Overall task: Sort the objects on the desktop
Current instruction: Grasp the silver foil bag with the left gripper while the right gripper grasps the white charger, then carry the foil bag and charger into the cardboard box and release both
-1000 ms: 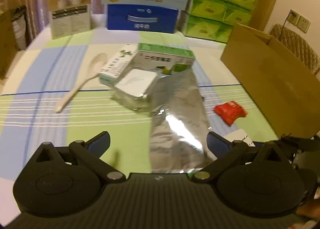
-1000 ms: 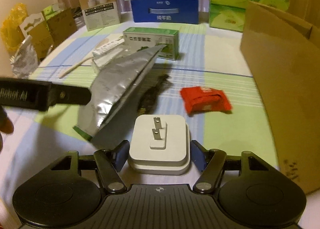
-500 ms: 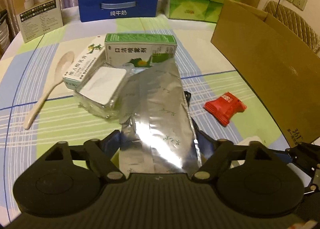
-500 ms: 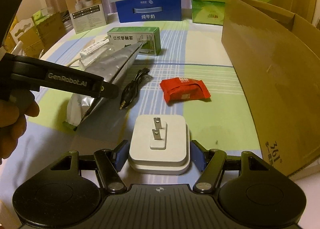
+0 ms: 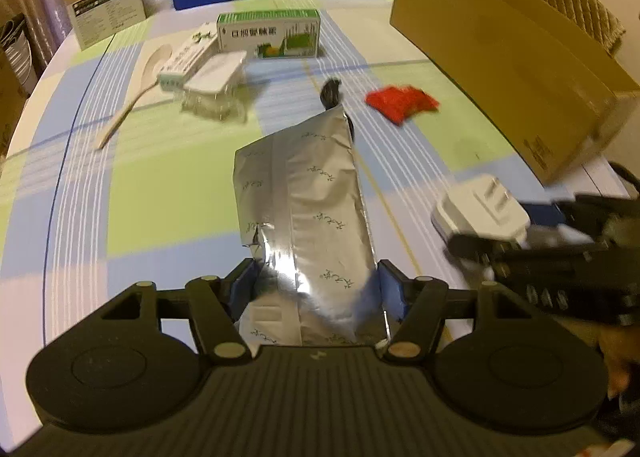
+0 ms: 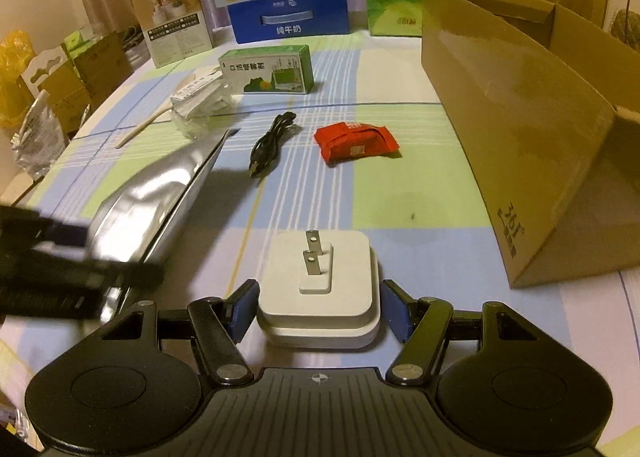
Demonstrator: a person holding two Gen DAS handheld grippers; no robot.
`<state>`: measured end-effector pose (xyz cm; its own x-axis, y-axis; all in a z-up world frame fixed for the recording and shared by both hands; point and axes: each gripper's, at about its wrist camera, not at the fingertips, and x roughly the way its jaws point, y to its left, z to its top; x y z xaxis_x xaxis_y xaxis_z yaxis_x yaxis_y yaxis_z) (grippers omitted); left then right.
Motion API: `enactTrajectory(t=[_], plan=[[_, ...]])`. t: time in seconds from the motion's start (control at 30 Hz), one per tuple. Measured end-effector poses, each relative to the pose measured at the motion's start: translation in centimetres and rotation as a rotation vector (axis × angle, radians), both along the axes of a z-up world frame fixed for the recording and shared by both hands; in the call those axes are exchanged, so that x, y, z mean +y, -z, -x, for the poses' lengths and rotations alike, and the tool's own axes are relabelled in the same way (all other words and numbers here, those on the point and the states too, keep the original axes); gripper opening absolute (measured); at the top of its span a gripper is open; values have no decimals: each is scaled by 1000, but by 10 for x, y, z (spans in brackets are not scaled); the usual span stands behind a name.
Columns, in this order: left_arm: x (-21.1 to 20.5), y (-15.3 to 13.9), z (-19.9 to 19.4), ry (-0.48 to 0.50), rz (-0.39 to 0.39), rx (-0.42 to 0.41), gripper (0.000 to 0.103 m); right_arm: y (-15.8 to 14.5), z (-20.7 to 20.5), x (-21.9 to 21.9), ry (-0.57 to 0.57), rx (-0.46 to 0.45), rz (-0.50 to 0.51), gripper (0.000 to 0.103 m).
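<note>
Two hand-held tongs over a cluttered table, each carrying one item during desk sorting.

Left wrist view: the left tongs (image 5: 316, 285) are seen pinching the near end of a silver foil pouch (image 5: 304, 193), which is held clear of the table (image 5: 160, 169), probably for carrying to the open cardboard box (image 5: 512, 53) on the right. A red snack packet (image 5: 400, 103), a wooden spoon (image 5: 132, 97) and a green-and-white carton (image 5: 268, 35) are left lying on the checked blue-and-green cloth. Right wrist view: the right tongs (image 6: 318, 307) are closed on a white plug adapter (image 6: 320, 277), prongs up, gripped by its sides. A black cable (image 6: 270, 143) lies beside the red packet. Stacked cartons and curtains are seen behind.
</note>
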<state>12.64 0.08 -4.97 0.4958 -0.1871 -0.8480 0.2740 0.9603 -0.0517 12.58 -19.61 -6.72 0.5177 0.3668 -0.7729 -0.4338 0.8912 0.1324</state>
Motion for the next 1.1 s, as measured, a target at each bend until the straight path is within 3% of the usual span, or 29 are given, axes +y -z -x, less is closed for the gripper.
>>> enactTrajectory(t=[0.1, 0.43, 0.63, 0.9, 1.1], plan=[[4, -2, 5, -11, -12, 8, 74, 2, 4, 0, 3, -8, 10, 63], [3, 7, -32, -9, -16, 32, 76, 6, 1, -2, 13, -30, 14, 63], [-3, 13, -44, 54, -61, 54, 76, 8, 0, 0, 12, -43, 14, 63], [-4, 12, -39, 87, -45, 78, 52, 9, 0, 0, 9, -44, 13, 63], [-1, 8, -24, 59, -15, 78, 49, 5, 1, 0, 14, -55, 3, 63]])
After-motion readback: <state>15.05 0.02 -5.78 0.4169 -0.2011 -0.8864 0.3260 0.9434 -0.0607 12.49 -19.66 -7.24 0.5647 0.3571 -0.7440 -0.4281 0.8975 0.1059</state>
